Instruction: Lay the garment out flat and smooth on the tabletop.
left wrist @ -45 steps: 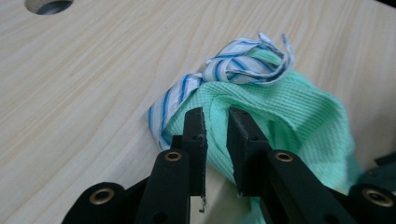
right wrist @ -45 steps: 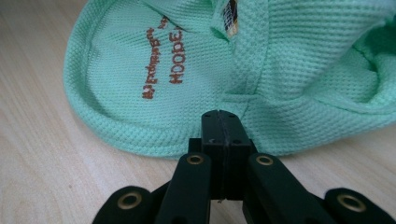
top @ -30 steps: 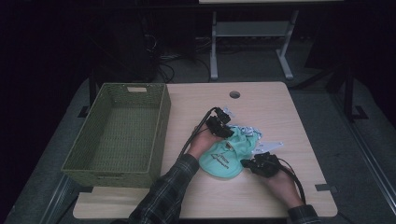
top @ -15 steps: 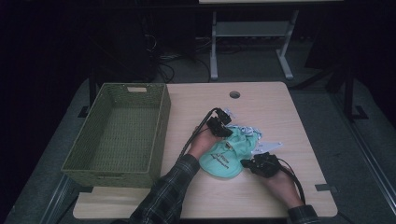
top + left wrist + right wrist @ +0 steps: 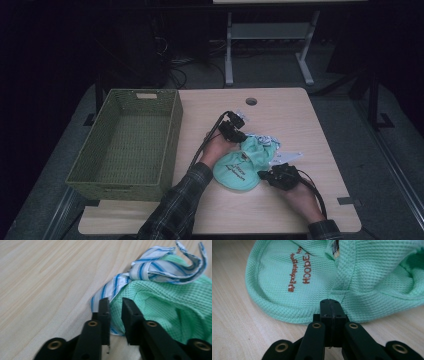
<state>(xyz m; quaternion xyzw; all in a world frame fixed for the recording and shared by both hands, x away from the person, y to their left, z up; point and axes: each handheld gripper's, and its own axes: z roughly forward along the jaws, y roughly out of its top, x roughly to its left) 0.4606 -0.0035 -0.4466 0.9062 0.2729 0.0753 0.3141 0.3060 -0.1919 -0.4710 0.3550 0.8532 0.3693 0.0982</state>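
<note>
So, mid-job on the clothes pile. Green waffle-knit garment [image 5: 239, 167] lies bunched on the wooden table [image 5: 285, 112], right of the basket [image 5: 125, 145], with a blue-striped white cloth [image 5: 150, 266] tucked against and partly under its far edge.

Left gripper [image 5: 115, 307] is at the far-left corner of the pile. Its jaws stand a little apart with green fabric sitting in the gap; they have just been opening, and the pads do not seem to be pressing on the fabric now, so no real grip there. Striped cloth runs just beside the left jaw.

Right gripper [image 5: 329, 305] is at the near hem of the green garment, jaws pressed together. From the right gripper view the tips meet right at the hem edge; can't tell for sure whether any fabric is pinched between them, looks like none or a sliver at most.

Progress, judged from layout: early. Basket is empty, both pieces are on the table, green garment is crumpled, not flattened or folded. Left to do, probably: get a firm hold on the green piece at both ends, lift or spread it, separate it from the striped cloth, and move it toward the basket.
</note>
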